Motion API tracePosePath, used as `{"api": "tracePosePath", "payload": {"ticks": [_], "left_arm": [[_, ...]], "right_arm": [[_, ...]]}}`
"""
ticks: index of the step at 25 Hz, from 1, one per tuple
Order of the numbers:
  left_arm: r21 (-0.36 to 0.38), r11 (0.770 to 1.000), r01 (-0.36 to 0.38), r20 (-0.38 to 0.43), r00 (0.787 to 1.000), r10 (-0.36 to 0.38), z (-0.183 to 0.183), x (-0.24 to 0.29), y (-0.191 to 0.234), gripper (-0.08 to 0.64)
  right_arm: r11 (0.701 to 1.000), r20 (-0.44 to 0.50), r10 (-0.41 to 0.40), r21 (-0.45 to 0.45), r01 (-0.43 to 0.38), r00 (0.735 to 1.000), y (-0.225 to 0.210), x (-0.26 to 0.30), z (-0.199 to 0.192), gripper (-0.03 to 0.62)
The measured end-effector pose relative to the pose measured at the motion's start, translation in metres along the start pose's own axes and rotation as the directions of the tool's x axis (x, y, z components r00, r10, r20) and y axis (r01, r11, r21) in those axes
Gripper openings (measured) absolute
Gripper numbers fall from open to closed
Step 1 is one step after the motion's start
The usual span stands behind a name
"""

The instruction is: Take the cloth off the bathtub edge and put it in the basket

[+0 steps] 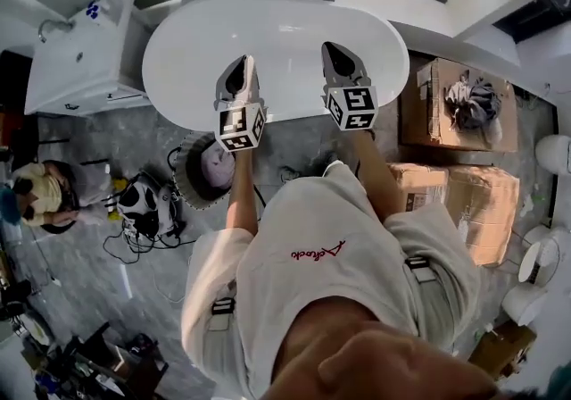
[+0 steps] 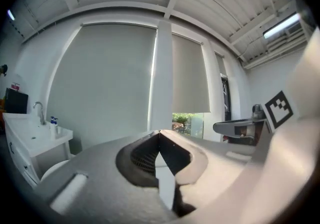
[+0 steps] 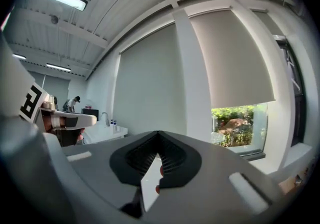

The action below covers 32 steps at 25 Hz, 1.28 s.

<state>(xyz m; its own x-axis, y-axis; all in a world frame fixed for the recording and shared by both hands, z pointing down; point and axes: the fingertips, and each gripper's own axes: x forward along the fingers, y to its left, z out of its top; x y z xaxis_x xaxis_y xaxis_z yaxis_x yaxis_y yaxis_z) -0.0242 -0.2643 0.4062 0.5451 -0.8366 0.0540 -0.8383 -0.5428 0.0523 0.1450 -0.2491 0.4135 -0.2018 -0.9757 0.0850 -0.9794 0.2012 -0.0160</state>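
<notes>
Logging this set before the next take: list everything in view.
bathtub: one, white, top centre
vanity: one, white, left of bathtub
basket: one, dark-rimmed, floor below bathtub
cloth: one, pale pink, in basket
boxes: two, brown, right of bathtub
rag: one, grey, on upper box
bystander: one, pale yellow top, far left
left hand-held gripper: one, grey, shut, empty, in front of bathtub
right hand-held gripper: one, grey, shut, empty, in front of bathtub
</notes>
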Motion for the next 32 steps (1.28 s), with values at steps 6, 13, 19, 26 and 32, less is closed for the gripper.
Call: {"api": "tracePosePath", "payload": {"ticks": [6,13,19,26,32], "left_arm": [[0.018,0.996,0.085,-0.014,0.996,-0.084,-0.006,0.037,-0.074,0.000],[0.028,0.994,0.109,-0.035,0.994,-0.108,-0.011,0.055,-0.126,0.001],[0.035,0.996,0.085,-0.024,0.996,-0.084,-0.008,0.056,-0.132,0.000],[0.036,0.998,0.057,-0.017,0.998,-0.056,-0.005,0.052,-0.124,0.000],[0.047,0.998,0.051,-0.020,0.999,-0.050,-0.006,0.053,-0.123,0.001]], "right_arm": [[0.992,-0.020,-0.126,0.008,0.126,0.992,-0.090,-0.054,-0.009,0.006],[0.986,-0.032,-0.162,0.033,0.163,0.986,-0.143,-0.083,-0.018,0.006],[0.991,-0.035,-0.131,0.037,0.132,0.991,-0.145,-0.079,-0.021,0.006],[0.995,-0.029,-0.098,0.031,0.099,0.995,-0.135,-0.068,-0.018,0.006],[0.995,-0.028,-0.093,0.029,0.093,0.995,-0.134,-0.064,-0.018,0.006]]}}
